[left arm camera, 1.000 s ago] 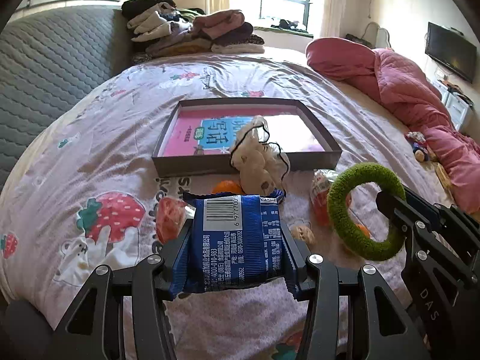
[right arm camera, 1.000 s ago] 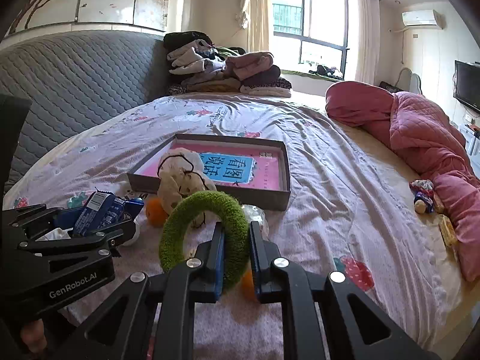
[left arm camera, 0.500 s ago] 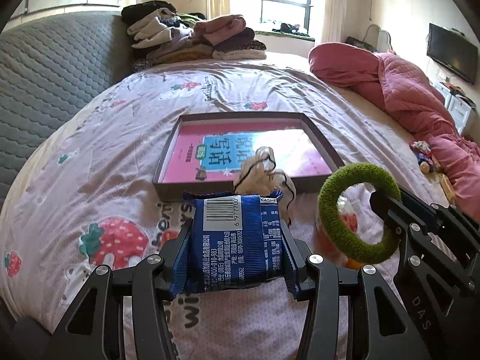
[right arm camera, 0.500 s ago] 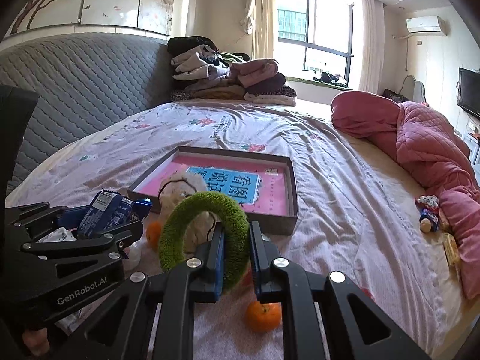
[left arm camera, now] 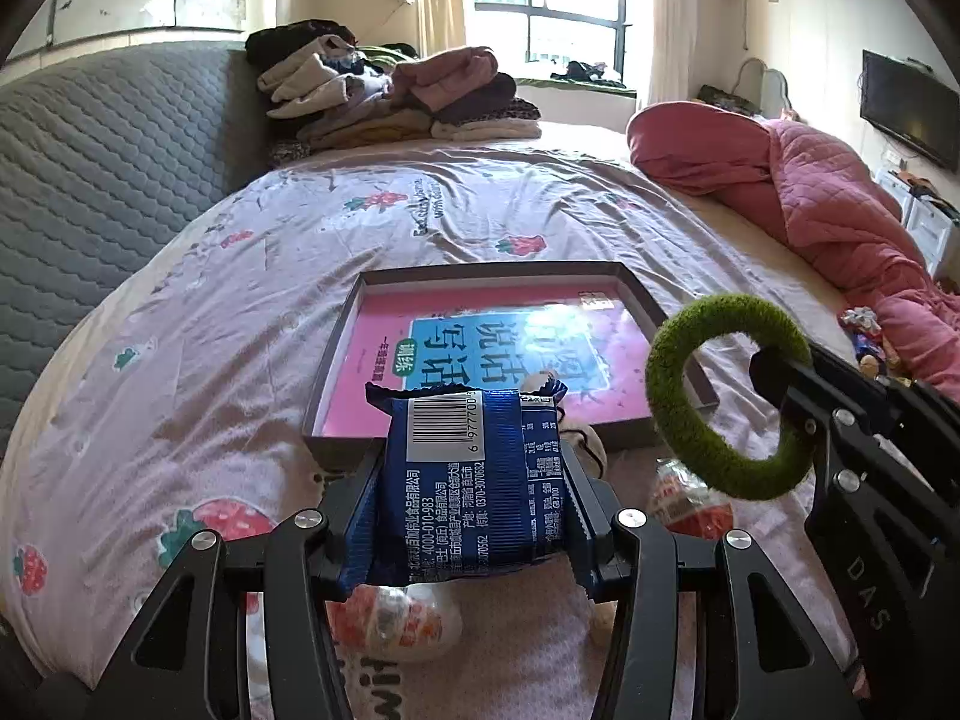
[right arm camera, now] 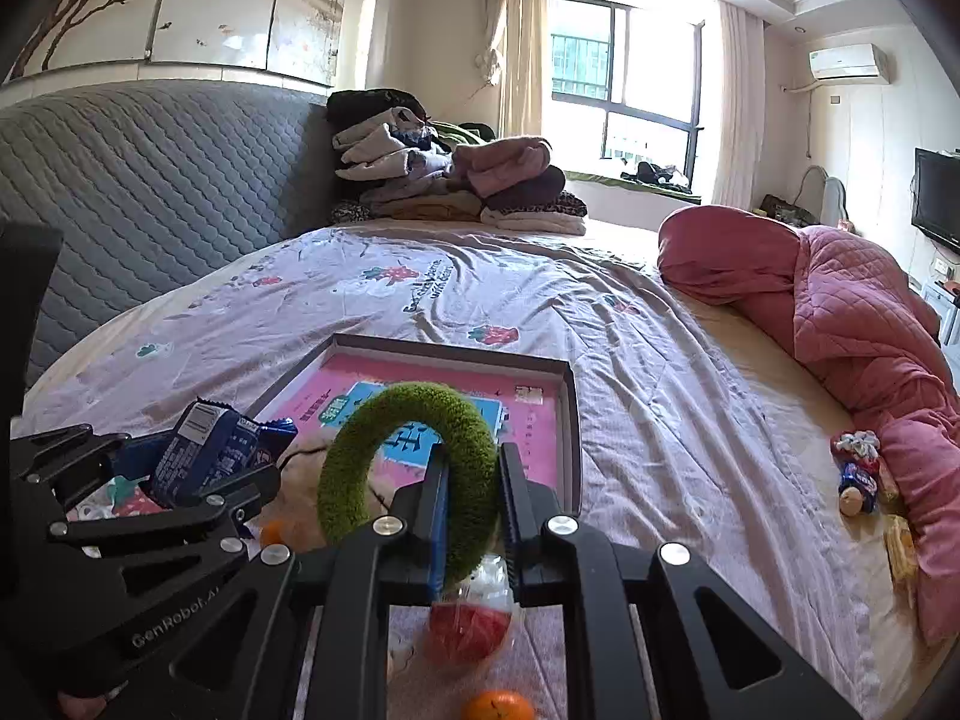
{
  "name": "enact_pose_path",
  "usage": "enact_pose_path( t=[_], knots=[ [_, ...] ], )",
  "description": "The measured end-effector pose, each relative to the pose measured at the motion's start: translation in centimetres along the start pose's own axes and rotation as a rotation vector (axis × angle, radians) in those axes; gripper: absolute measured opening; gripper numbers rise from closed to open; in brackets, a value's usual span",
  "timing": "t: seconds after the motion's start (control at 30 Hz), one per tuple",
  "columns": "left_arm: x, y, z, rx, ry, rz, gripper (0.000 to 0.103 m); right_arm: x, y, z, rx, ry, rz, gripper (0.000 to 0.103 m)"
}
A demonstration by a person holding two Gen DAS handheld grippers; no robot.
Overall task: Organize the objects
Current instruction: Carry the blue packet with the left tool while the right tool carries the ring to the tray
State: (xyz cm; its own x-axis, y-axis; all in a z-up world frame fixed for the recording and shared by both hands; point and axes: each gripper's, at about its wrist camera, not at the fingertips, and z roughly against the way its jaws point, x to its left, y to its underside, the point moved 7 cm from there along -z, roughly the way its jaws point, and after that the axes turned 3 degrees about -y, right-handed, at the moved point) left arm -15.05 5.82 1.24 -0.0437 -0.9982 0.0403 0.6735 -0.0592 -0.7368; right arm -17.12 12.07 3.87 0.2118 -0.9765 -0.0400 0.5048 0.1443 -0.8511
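My left gripper is shut on a blue snack packet with a barcode, held above the bed just short of the shallow tray that holds a pink book. My right gripper is shut on a fuzzy green ring, which stands upright between the pads. That green ring hangs at the right of the left wrist view, over the tray's near right corner. The blue packet and left gripper show at the left of the right wrist view.
Below the grippers lie a cream plush toy, wrapped red snacks and a small orange. A pink quilt runs along the right. Folded clothes are piled at the bed's far end, beside a grey headboard.
Both grippers have risen and moved forward toward the tray with their loads. The plush toy and snacks have slid lower in view, beneath the grippers.
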Motion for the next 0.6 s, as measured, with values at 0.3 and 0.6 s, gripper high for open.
enact_pose_path(
  t=[0.3,0.6],
  knots=[
    [0.7,-1.6,-2.4,-0.007,-0.027,0.003,0.053,-0.9,-1.3,-2.9,0.017,0.012,0.008,0.015],
    [2.2,-3.8,-6.1,0.002,-0.028,0.028,0.053,-2.1,-1.8,-7.6,0.073,0.014,0.007,0.015]
  ],
)
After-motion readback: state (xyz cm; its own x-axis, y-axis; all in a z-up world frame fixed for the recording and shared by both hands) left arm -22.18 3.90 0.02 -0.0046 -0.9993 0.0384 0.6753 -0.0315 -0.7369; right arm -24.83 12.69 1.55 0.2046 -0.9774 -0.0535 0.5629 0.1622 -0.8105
